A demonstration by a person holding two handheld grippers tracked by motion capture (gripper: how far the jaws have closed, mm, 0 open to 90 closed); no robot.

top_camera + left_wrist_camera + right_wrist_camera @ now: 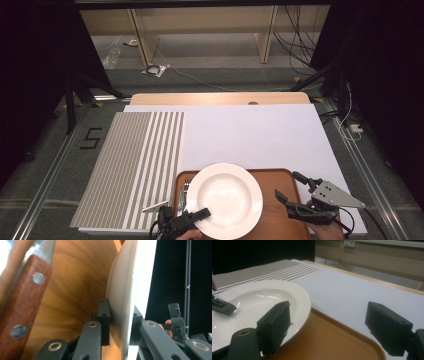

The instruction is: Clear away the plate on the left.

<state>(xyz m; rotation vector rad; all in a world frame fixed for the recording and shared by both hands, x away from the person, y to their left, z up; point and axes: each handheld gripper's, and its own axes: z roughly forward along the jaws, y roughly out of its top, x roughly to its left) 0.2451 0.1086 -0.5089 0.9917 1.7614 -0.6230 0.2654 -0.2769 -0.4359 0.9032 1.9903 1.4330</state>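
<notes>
A white deep plate [226, 199] rests on a brown wooden tray [280, 220] at the table's near edge. My left gripper [196, 216] comes in from the bottom and is shut on the plate's near-left rim; in the left gripper view the rim [125, 302] stands edge-on between the two pads [104, 315] of the left gripper [121, 318]. My right gripper [288, 185] hovers open over the tray's right part, just right of the plate. In the right gripper view the right gripper [329, 323] holds nothing, and the plate [262, 297] lies by its left jaw.
A knife with a riveted wooden handle [22, 305] and a fork [184, 190] lie on the tray left of the plate. A grey-and-white striped placemat [135, 160] covers the table's left part, with a white sheet [250, 135] to its right. A pale flat item [155, 206] lies on the mat.
</notes>
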